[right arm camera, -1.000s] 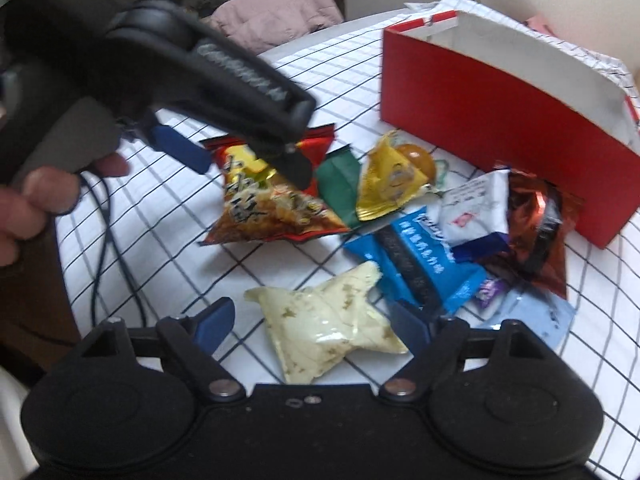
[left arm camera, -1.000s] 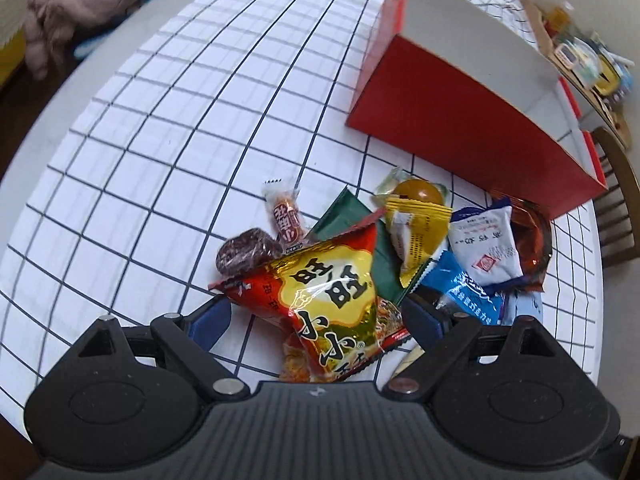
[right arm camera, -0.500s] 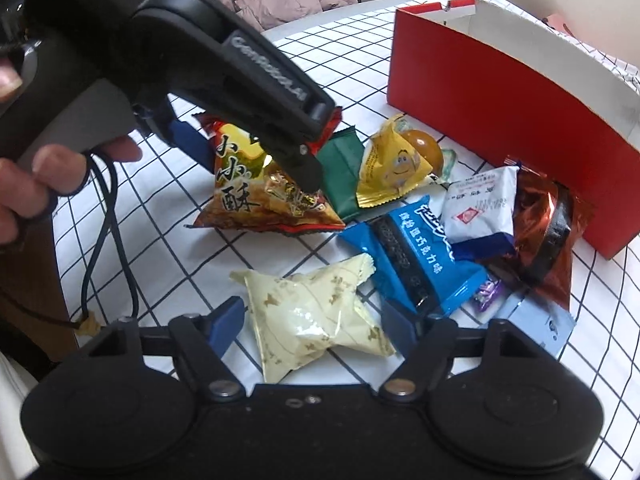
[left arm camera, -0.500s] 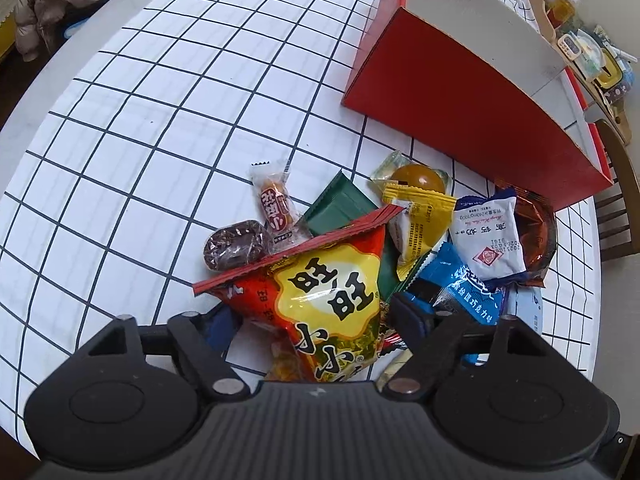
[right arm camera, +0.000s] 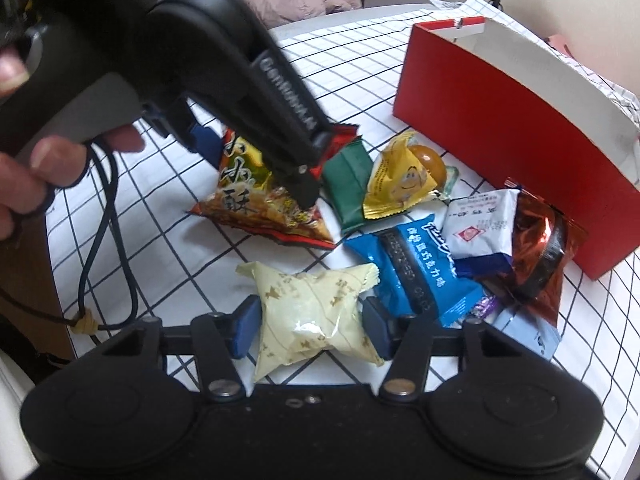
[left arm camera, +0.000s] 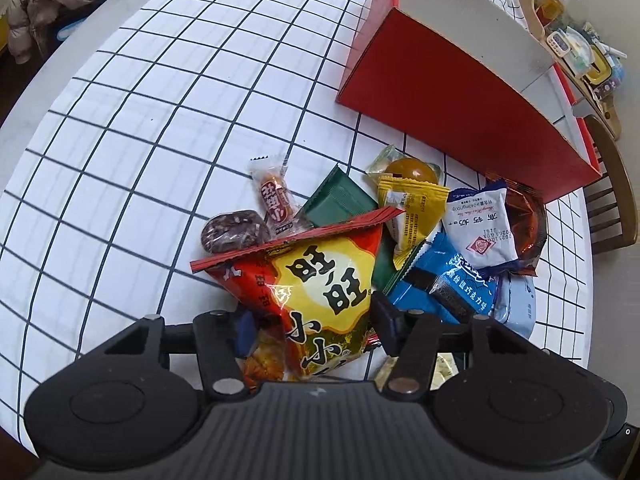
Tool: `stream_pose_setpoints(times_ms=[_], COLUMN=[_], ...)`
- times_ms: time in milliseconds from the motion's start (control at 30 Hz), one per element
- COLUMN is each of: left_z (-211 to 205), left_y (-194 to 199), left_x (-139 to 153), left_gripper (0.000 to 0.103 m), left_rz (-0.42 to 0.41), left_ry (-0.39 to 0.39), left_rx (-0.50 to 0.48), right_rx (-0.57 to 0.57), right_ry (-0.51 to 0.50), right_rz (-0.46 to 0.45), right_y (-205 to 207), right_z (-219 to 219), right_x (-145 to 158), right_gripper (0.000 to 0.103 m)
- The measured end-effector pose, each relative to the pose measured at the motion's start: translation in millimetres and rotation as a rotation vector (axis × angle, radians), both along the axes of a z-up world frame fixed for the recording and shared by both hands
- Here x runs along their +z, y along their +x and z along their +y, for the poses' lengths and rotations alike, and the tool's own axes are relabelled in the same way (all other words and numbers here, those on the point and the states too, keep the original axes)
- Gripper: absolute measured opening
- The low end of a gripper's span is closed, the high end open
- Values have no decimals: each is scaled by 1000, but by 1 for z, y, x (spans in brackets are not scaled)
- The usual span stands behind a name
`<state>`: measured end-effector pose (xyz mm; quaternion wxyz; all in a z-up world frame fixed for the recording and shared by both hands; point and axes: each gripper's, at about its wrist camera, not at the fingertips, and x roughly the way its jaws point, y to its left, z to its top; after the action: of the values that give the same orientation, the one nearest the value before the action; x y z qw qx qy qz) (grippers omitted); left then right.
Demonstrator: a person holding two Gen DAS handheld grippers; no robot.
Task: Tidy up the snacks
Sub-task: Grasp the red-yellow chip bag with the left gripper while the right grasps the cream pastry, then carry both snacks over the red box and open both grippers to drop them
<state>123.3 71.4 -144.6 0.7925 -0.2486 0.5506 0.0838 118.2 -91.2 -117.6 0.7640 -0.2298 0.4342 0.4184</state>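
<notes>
Left claw (left arm camera: 310,322) grips the red-yellow crisp packet (left arm camera: 320,284) at the near left of the snack pile, right claw (right arm camera: 310,328) brackets the cream wrapped pastry (right arm camera: 316,312) crosswise, grip uncertain; red box (right arm camera: 500,120) lies far right of both.

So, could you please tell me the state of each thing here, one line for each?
left gripper: shut on the red and yellow snack bag.
right gripper: open, fingers either side of the cream wrapped snack.
red box: open at the top, upright.
blue chocolate packet: sealed, lying flat.
yellow packet: sealed, tilted up.
</notes>
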Motion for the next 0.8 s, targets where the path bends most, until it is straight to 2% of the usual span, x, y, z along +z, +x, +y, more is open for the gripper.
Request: stream_pose_setpoints(times_ms=[233,500,800], left_z=[4,4,-3], left_y=[-13,-15,9], left_x=[16,46,92], left_gripper=[53,51,51], left_rz=[-8,-66,-149], left_ry=[-12,2,-12], left_rx=[-23,-66,-112], right_rx=[-98,-242,-397], right_ry=[81,208,319], right_rz=[29,1,-47], right_y=[1,18,59], right_z=[-16,-44,-67], right_x=[18,59,97], right_gripper=[54,54,54])
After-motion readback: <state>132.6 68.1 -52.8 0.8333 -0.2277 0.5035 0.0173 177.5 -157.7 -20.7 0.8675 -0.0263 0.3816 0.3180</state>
